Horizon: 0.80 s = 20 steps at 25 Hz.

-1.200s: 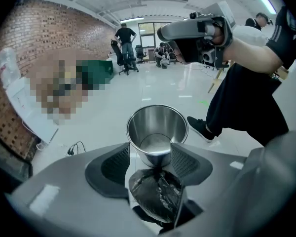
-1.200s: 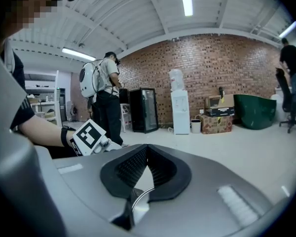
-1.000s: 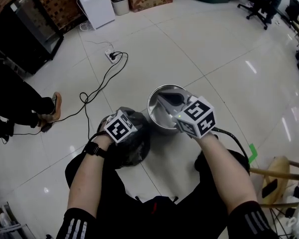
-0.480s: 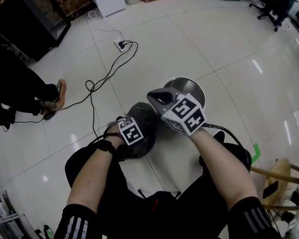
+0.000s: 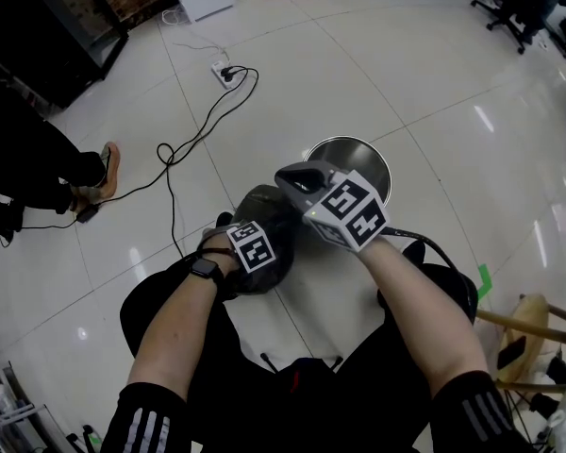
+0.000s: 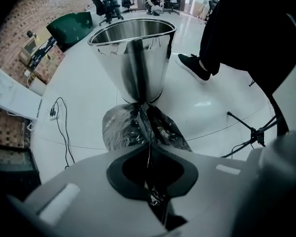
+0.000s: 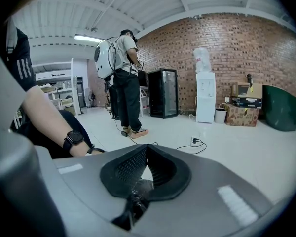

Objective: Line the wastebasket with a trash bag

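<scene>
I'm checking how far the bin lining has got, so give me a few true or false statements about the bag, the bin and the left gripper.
The wastebasket is already lined. False: it is bare inside, and the trash bag lies bunched on the floor beside it.
The left gripper grips the trash bag. True; its jaws have just closed on the film.
The wastebasket lies on its side. False: it stands upright.
A power strip lies on the floor. True.
</scene>
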Available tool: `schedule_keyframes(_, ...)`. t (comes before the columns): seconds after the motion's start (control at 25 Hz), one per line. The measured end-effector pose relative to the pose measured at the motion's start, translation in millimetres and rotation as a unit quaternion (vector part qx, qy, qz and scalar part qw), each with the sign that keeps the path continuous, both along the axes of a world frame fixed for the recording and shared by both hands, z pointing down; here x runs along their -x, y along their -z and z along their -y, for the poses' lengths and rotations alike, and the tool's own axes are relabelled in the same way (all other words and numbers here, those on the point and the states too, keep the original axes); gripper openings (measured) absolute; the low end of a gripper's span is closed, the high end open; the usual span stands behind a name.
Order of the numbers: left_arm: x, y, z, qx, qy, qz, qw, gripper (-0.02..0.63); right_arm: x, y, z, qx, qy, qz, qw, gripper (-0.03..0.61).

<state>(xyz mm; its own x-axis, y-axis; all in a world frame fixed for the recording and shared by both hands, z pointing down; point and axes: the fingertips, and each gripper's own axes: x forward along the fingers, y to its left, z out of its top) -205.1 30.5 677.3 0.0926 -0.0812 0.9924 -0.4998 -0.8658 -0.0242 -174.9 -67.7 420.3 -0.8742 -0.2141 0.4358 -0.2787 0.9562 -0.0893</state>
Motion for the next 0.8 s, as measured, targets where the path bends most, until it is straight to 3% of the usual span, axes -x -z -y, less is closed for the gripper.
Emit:
schedule_keyframes(0.2, 0, 20, 9, -0.011, 0.014, -0.02, 0.9996, 0.003, -7, 4, 7, -0.002, -0.014, 0.0, 1.0, 0.006)
schedule_keyframes(0.4, -16, 71, 30, -0.065, 0.017, -0.049, 0.9966, 0.003, -21, 12, 10, 0.003, -0.011, 0.013, 1.0, 0.011)
schedule_keyframes(0.56, -25, 111, 35, -0.103, 0.013, -0.065, 0.9925, 0.002, -25, 10, 2, 0.01, 0.009, 0.008, 1.0, 0.112)
schedule_keyframes(0.8, -13, 173, 56, -0.168, 0.049, -0.096, 0.9799, 0.002, -28, 5, -4, 0.003, 0.023, -0.011, 1.0, 0.157)
